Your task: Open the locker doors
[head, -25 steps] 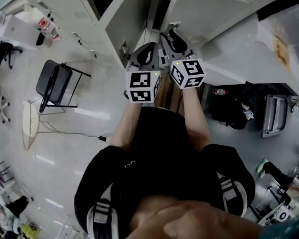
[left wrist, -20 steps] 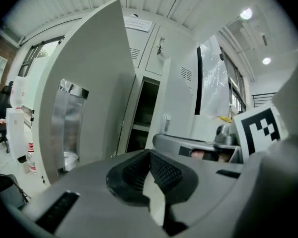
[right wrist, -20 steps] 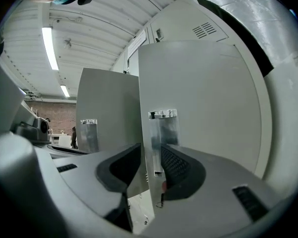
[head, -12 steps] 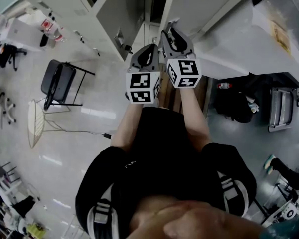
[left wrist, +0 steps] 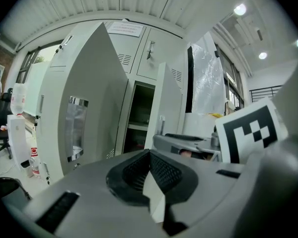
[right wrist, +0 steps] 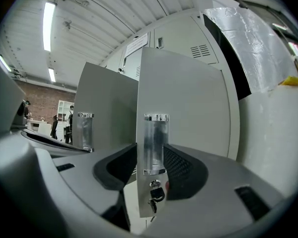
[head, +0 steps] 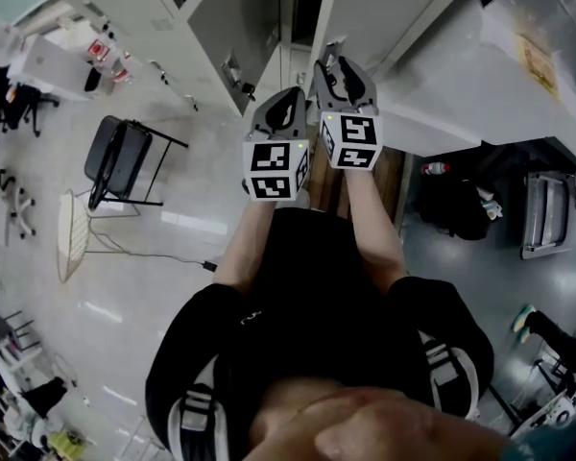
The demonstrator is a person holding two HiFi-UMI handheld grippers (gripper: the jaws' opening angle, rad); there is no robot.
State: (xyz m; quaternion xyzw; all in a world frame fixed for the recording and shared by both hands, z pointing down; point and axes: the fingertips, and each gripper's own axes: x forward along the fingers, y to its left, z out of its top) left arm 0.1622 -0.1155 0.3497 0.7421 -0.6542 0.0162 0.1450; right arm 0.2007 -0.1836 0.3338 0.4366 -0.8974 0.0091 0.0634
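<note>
Left gripper [left wrist: 149, 155] – jaws pressed together, nothing in them. Right gripper [right wrist: 150, 170] jaws have just been opening and stand spread, the right locker door [right wrist: 188, 113] edge between them, unpinched. Farther left, the left locker door [left wrist: 89, 98] hangs open too.

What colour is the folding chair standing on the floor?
Black; the folding metal chair shows best in the head view.
</note>
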